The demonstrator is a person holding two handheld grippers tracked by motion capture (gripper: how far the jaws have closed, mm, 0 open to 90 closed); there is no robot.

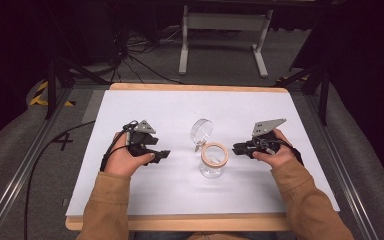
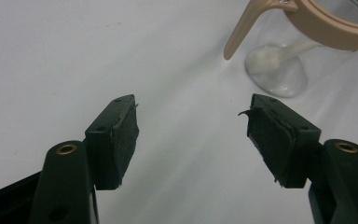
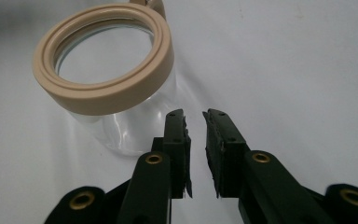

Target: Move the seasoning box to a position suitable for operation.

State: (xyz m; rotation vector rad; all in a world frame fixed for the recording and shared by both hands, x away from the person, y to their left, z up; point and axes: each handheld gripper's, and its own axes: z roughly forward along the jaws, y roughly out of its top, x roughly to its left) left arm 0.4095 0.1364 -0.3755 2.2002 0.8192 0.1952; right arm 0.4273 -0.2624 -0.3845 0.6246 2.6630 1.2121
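A clear glass jar [image 1: 213, 161] with a beige rim stands upright in the middle of the white mat, its hinged round glass lid [image 1: 200, 130] swung open behind it. My left gripper [image 1: 164, 155] rests to the jar's left, jaws pointing at it and open, nothing between them. In the left gripper view, that gripper [image 2: 193, 130] faces the jar [image 2: 279, 70] at upper right. My right gripper [image 1: 236, 148] sits just right of the jar. In the right gripper view, its jaws [image 3: 195, 126] stand almost together with a thin gap, empty, a little short of the jar [image 3: 107, 93].
The white mat [image 1: 180, 195] covers a wooden table [image 1: 180, 223] with a raised wooden edge at front and back. Beyond the table are a grey floor, cables and a white stand [image 1: 225, 30]. Metal rails [image 1: 25, 165] run along both sides.
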